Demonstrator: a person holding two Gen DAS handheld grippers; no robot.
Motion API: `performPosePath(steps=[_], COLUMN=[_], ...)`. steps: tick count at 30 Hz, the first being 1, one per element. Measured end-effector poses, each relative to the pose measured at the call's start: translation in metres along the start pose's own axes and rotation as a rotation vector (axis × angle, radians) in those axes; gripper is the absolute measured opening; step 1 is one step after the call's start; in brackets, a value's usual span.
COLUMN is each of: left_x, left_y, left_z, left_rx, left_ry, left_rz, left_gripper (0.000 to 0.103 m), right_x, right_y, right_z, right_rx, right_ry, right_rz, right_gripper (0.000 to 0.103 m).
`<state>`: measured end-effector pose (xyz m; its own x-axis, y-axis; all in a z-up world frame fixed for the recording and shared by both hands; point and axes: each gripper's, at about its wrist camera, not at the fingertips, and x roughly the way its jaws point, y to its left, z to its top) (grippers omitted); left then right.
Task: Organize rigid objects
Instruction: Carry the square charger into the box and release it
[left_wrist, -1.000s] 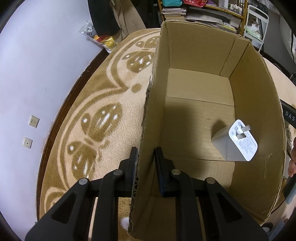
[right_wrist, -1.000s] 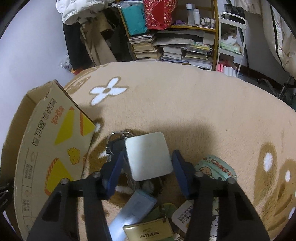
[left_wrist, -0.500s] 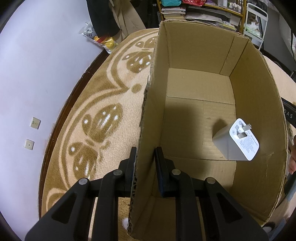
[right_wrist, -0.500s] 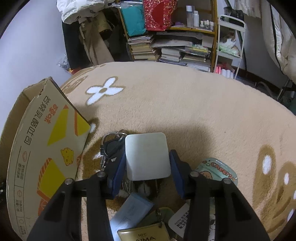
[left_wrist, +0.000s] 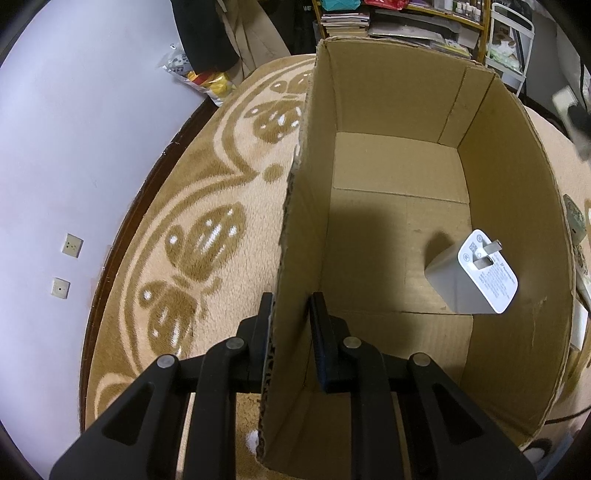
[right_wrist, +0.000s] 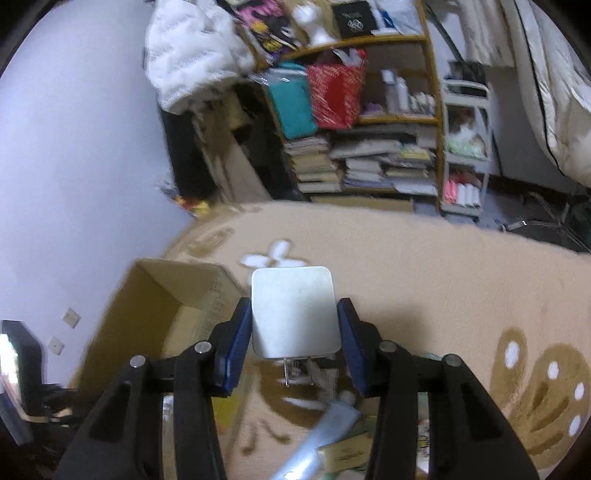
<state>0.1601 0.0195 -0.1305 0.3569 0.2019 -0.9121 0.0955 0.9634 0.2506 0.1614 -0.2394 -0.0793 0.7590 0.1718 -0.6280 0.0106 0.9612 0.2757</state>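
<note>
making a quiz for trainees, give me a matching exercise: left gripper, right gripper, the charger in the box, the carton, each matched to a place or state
Things:
1. left gripper
2. right gripper
3. white charger in the box
4. cardboard box

States:
A. lying on the box floor, prongs showing
B. clamped on the box's side wall
C. open-topped, standing on the patterned rug
D. holding a second white plug adapter above the rug

Pairs: 1-B, 2-D, 3-A, 4-C

- We see a lived-in home room: patterned carpet (left_wrist: 207, 236) underfoot.
- A cluttered bookshelf (right_wrist: 369, 162) holds stacked books.
- White bedding (right_wrist: 554, 81) hangs beside it.
</note>
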Motion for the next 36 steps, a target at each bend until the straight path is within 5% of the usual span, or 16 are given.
performPosePath(steps=[14,36], left_x=[-0.001,-0.001], left_y=[0.000,0.002], left_z=[-0.001,-0.001], left_rx=[-0.003,-0.015], left_ry=[-0.002,0.000], left_rz=[-0.006,-0.026], left_gripper=[0.018,0.018], right_x=[-0.019,0.014], right_y=[0.097,0.098], right_z=[-0.016,-0.034], right_rx=[-0.227,-0.288], right_ry=[-0.001,0.076], right_rz=[0.131,0.097], right_gripper=[0.049,0.049])
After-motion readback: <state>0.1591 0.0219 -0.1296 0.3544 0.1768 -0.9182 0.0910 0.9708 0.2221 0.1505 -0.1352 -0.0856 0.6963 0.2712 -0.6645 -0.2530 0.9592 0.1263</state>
